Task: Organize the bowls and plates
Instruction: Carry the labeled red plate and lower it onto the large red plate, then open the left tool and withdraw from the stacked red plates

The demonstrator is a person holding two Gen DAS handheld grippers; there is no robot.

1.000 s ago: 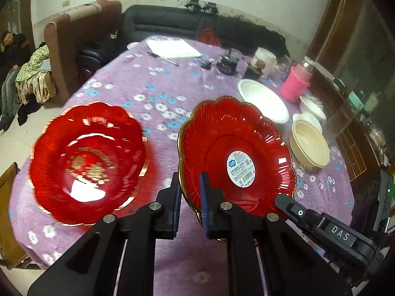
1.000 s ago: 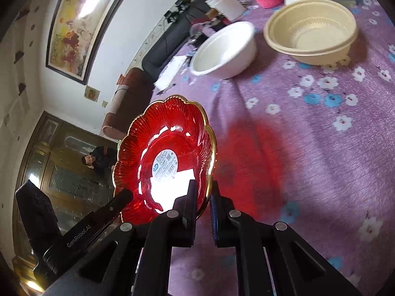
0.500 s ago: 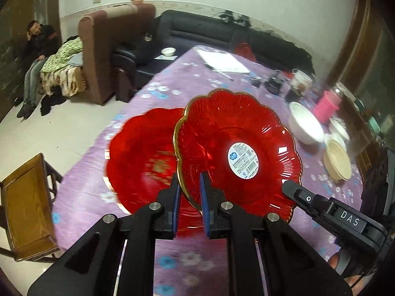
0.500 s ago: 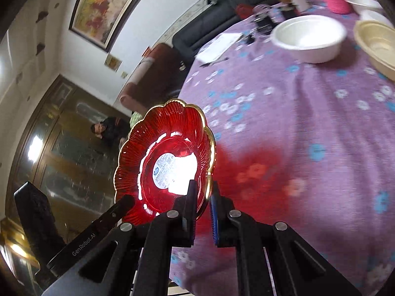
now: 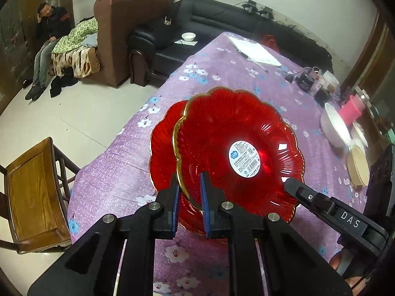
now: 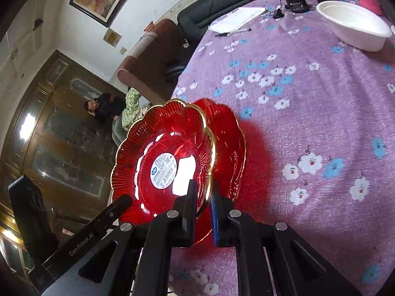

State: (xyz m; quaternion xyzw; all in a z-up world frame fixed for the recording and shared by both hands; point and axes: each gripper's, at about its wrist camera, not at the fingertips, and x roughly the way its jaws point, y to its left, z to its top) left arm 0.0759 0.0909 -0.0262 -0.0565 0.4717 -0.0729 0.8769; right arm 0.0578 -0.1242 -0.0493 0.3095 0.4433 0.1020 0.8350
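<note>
Both grippers' fingers pinch the gold rim of the top red plate (image 5: 237, 157): left gripper (image 5: 188, 207), right gripper (image 6: 202, 212). It covers most of the bottom red plate (image 5: 161, 153) on the purple tablecloth (image 5: 222, 74).

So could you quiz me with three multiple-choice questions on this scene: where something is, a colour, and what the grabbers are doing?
1. Where is the second red plate?
A. under and behind the stickered red plate
B. on the chair
C. inside the white bowl

2. The tablecloth is
A. green
B. purple, flowered
C. plain white

3. The stickered plate is
A. flat on the table
B. gripped at its rim by both grippers
C. broken

Answers: 1 A, its edge peeks out past the held plate. 2 B, purple with flowers. 3 B, left gripper and right gripper both clamp the rim.
</note>
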